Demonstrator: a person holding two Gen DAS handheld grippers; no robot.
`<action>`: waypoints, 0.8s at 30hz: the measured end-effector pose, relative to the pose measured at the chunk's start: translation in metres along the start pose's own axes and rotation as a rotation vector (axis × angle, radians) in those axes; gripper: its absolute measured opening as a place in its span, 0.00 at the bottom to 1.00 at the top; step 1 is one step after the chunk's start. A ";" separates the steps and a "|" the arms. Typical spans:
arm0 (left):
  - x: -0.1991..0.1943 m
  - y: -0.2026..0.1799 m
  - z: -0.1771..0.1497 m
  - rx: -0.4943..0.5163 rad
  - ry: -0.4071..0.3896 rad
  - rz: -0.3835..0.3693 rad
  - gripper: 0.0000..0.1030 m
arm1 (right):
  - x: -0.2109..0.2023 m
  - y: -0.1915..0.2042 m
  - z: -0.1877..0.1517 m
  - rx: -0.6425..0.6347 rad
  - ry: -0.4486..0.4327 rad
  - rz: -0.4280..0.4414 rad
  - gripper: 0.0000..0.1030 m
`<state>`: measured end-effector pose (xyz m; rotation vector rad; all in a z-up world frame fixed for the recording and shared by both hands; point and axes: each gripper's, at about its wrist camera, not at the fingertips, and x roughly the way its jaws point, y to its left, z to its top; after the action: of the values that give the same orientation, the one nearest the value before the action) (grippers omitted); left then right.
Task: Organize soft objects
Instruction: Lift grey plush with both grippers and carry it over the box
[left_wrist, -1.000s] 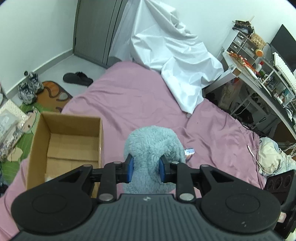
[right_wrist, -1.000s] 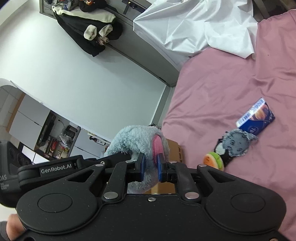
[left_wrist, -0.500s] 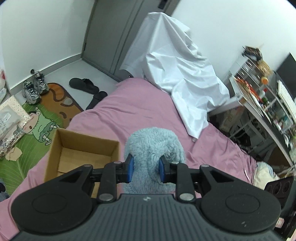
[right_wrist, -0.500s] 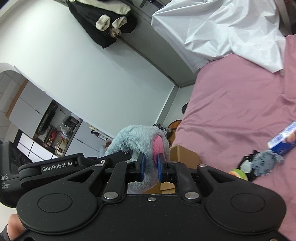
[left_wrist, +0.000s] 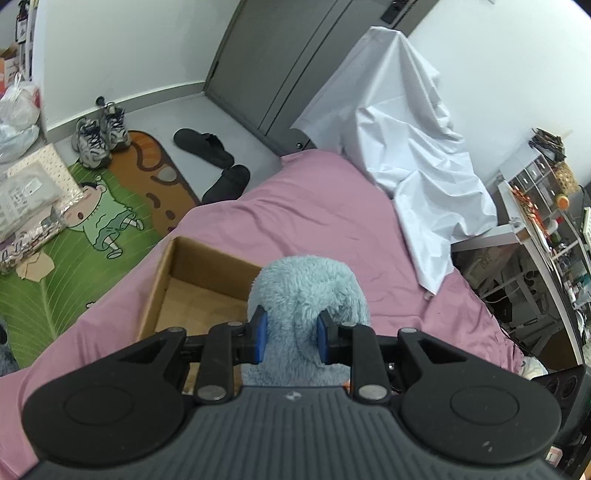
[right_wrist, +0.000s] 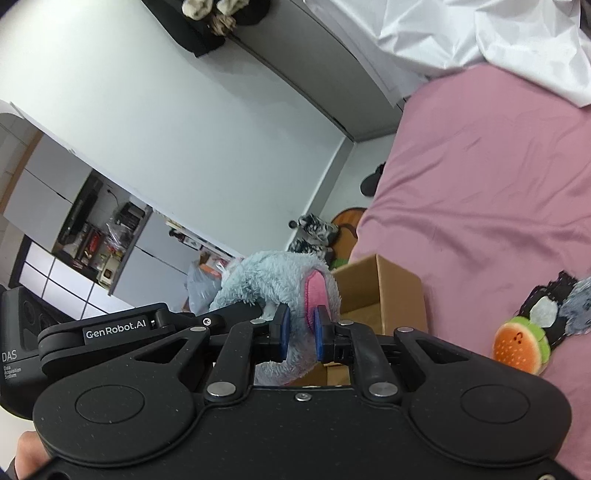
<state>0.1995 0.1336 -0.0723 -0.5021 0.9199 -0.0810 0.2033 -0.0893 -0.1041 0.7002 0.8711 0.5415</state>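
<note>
A fluffy light-blue plush toy with a pink inner ear is held in the air by both grippers. My left gripper is shut on its body. My right gripper is shut on its pink ear. An open cardboard box sits on the pink bed, just left of and below the toy; it also shows in the right wrist view. A small burger plush and a grey-black soft toy lie on the bed at the right.
The pink bed sheet spreads ahead. A white sheet drapes over its far corner. Slippers, sneakers and a cartoon mat lie on the floor at the left. A cluttered desk stands at the right.
Both grippers have lifted the plush toy higher above the bed and tilted. The box looks smaller and further below. The blue carton has left the right view.
</note>
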 end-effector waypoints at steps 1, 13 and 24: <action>0.002 0.004 0.000 -0.006 0.002 0.001 0.24 | 0.004 0.001 -0.001 0.000 0.005 -0.005 0.14; 0.033 0.042 0.005 -0.065 0.028 0.064 0.25 | 0.017 0.006 -0.013 -0.022 0.045 -0.065 0.17; 0.034 0.034 -0.002 -0.010 0.033 0.191 0.54 | -0.001 0.006 -0.017 -0.060 0.056 -0.090 0.18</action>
<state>0.2145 0.1532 -0.1138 -0.4207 0.9967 0.0892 0.1875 -0.0800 -0.1067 0.5909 0.9304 0.5068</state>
